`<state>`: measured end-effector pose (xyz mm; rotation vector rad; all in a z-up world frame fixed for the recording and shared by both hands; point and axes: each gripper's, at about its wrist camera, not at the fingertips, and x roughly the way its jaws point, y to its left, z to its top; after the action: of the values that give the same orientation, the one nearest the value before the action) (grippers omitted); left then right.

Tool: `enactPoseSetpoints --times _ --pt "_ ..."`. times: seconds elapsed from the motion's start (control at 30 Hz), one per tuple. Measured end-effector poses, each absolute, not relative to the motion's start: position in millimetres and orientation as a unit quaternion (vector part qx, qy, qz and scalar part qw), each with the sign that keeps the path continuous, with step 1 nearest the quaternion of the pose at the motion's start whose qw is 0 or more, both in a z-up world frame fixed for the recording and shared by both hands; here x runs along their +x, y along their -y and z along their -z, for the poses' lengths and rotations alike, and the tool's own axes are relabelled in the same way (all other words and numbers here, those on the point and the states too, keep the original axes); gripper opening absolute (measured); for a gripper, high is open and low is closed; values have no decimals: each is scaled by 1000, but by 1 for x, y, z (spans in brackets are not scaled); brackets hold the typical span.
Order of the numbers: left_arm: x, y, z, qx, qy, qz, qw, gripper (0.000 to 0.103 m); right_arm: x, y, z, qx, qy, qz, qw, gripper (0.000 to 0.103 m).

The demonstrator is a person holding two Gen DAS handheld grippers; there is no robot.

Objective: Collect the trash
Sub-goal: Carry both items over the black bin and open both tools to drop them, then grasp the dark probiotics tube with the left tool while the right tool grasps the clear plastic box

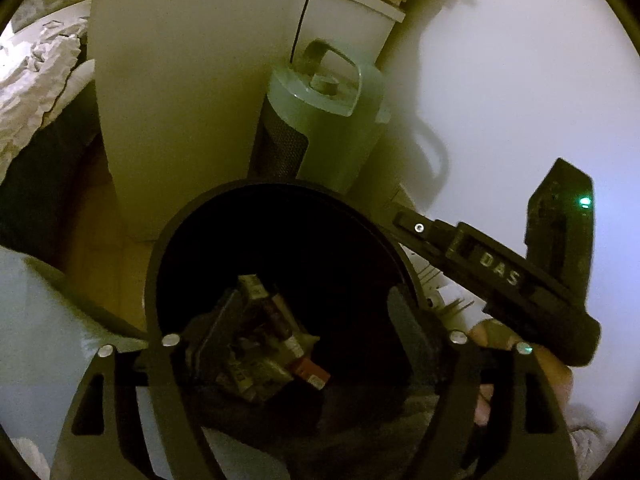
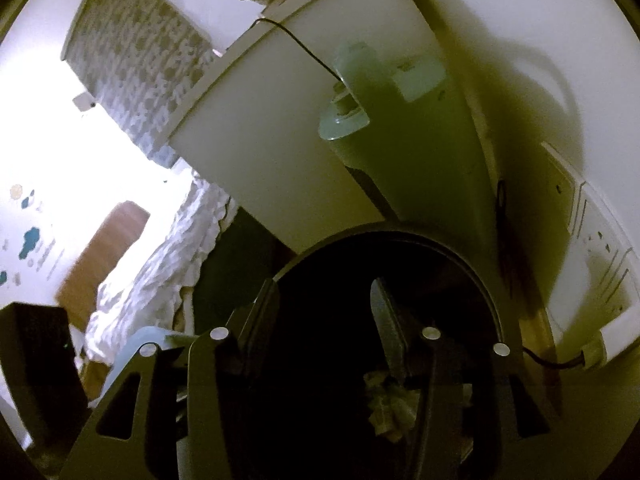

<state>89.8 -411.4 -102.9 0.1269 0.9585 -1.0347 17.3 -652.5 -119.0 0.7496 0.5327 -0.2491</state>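
Jaws spread on both sides: our left gripper (image 1: 304,312) hangs over the mouth of the black bin (image 1: 168,240) with nothing between its fingers, and our right gripper (image 2: 320,312) is likewise parted, pinching nothing, over the same bin (image 2: 486,280).

Down in the bin lies the trash (image 1: 260,344), a jumble of flattened packets and wrappers with a reddish piece at one edge. In the right wrist view we see a pale crumpled wad (image 2: 386,408) close under the right finger; whether it touches the finger we cannot tell. We judge all of it light and soft, crushing easily, the glossy wrappers likely slippery and the wad springy. A pinch across a fold or a crumpled ridge should hold better than one on a flat face. The bin itself looks stiff and light; its rim is the place to grip if it must be moved.

Just behind the bin stands a pale heater (image 1: 320,120) with a top handle, against a white cabinet (image 1: 180,80). A bed with rumpled bedding (image 2: 168,264) lies to the left.
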Motion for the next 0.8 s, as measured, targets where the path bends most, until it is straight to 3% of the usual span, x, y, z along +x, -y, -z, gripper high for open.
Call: enactPoseSetpoints --times 0.2,0.33,0.47,0.57,0.7,0.8 --pt "80 370 80 31 -433 464 772 80 20 646 117 357 -253 121 891 56" --pt "59 309 57 29 -415 440 796 80 24 631 114 338 -256 109 899 56" --pt "39 229 45 21 -400 402 823 80 27 601 103 296 -253 81 917 62" --pt "28 160 49 18 -405 354 843 79 25 570 92 261 -249 44 932 64" --pt "16 89 68 39 -431 300 850 79 19 514 78 238 -265 -60 932 74" --pt "8 51 89 58 -454 283 843 76 13 445 59 154 -282 -161 933 79"
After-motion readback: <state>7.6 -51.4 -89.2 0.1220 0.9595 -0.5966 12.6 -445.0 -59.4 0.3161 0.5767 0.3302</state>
